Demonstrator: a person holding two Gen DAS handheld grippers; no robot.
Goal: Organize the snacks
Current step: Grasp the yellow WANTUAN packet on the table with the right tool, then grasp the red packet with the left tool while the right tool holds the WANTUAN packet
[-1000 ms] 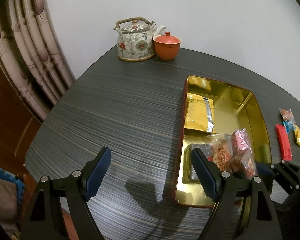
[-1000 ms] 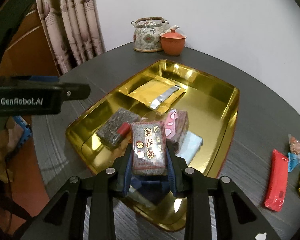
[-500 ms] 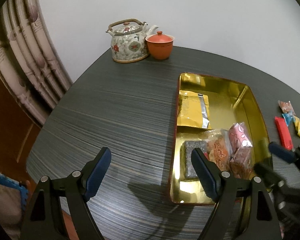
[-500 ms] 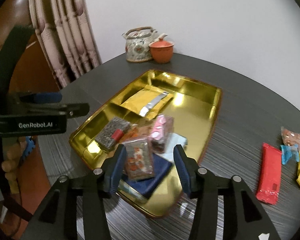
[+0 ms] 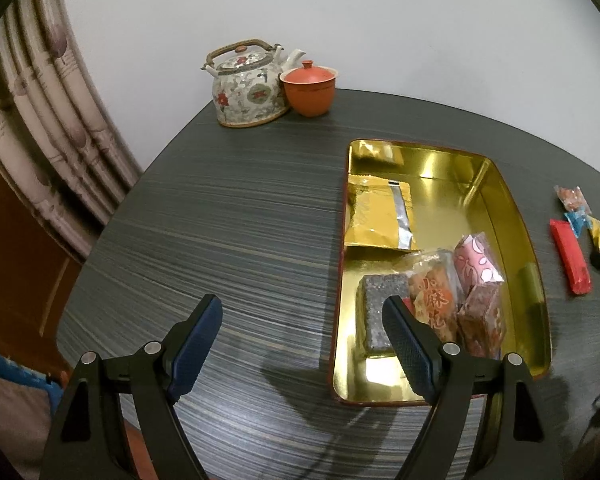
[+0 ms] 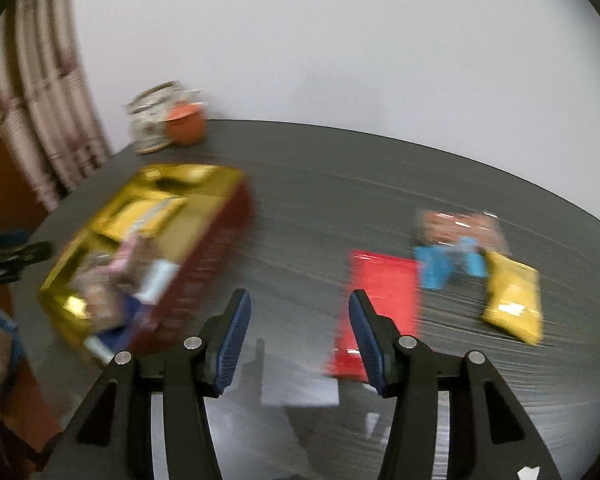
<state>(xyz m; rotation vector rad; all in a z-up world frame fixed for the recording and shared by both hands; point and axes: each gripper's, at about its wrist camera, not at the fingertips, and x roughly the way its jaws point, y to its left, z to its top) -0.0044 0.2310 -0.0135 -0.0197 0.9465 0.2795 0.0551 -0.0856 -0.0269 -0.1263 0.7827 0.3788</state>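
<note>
A gold tray [image 5: 508, 200] [image 6: 220, 216] with a red outer wall lies on the dark table and holds a gold pouch [image 5: 376, 216], a grey sesame block [image 5: 374, 312] and several wrapped snacks [image 5: 456, 296]. Loose on the table to its right lie a red bar [image 6: 380, 300] [image 5: 570, 256], a blue candy [image 6: 440, 268], a yellow packet [image 6: 512, 296] and a clear orange packet [image 6: 460, 224]. My right gripper [image 6: 298, 336] is open and empty, hovering over the table just left of the red bar. My left gripper [image 5: 300, 344] stands open and empty near the tray's left front corner.
A floral teapot [image 5: 248, 84] and an orange lidded cup [image 5: 310, 88] stand at the table's far edge by the wall. A curtain [image 5: 40, 128] hangs at the left. The right wrist view is blurred by motion.
My right gripper let go of the brown wrapped snack into the tray, opened, and swung right from over the tray toward the loose snacks. The left gripper stayed put.
</note>
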